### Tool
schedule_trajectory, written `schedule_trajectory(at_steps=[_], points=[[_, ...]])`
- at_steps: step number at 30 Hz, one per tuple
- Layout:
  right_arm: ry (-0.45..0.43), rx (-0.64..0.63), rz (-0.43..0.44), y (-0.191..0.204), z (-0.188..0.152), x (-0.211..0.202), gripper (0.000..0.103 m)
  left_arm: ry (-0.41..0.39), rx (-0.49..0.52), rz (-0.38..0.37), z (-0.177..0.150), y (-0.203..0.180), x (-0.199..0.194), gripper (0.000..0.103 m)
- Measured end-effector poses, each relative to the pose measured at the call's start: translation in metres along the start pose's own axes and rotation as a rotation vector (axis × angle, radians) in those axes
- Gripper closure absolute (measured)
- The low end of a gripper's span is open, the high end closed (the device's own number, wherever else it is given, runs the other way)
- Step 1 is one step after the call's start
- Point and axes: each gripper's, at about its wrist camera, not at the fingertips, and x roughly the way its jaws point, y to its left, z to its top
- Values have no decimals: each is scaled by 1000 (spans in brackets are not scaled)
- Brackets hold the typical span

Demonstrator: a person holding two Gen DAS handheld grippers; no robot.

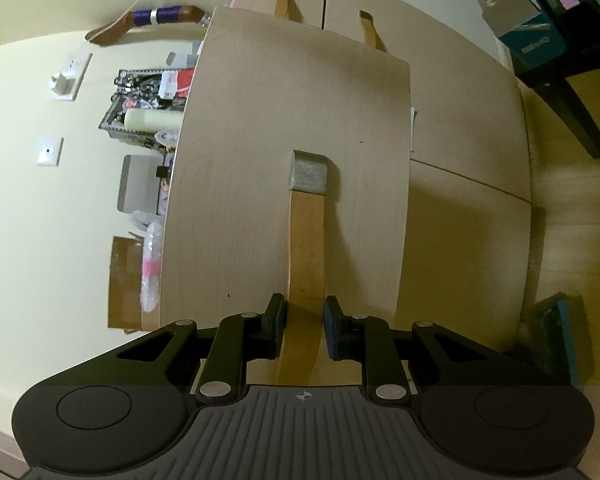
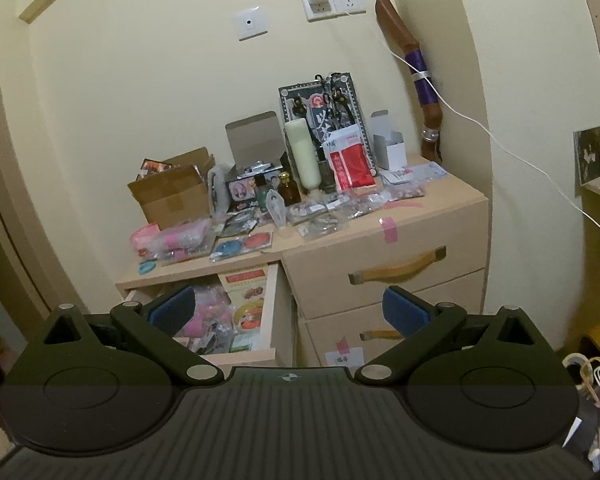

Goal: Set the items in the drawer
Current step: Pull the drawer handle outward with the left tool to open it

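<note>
Drawer: the open drawer (image 2: 236, 320) sticks out from the left side of the pale wood chest (image 2: 384, 240). It is full of small packs and pink things.
Drawer front: seen from the left wrist, the drawer front (image 1: 260, 160) stands out from the chest.
Handle: a curved wooden handle (image 1: 306, 248) runs down the middle of the drawer front.
Left gripper: the left gripper (image 1: 305, 326) has its 2 pads pinching the handle, 1 on each side.
Right gripper: the right gripper (image 2: 288, 306) is spread wide and holds nothing. It hangs in front of the chest, over the open drawer.
Items: the chest top is covered with small things, like a cream bottle (image 2: 302, 152), a red packet (image 2: 350, 164) and a cardboard box (image 2: 172, 196).
Wall: a white socket (image 2: 334, 0) sits high on the yellow wall.
</note>
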Motion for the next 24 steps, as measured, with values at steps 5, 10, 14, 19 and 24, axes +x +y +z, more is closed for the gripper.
schedule_trajectory(at_steps=[5, 10, 14, 19, 24], points=[[15, -4, 15, -3, -6, -9, 0, 13, -5, 7, 1, -2, -6, 83], [21, -17, 36, 0, -9, -14, 0, 20, -6, 18, 2, -3, -13, 83], [22, -26, 58, 1, -8, -15, 0, 28, 8, 30, 3, -3, -18, 89], [29, -28, 75, 1, -11, -17, 0, 61, -52, -19, 8, 8, -22, 82], [44, -29, 82, 0, -15, -20, 0, 77, -103, -59, 14, 16, -28, 38]])
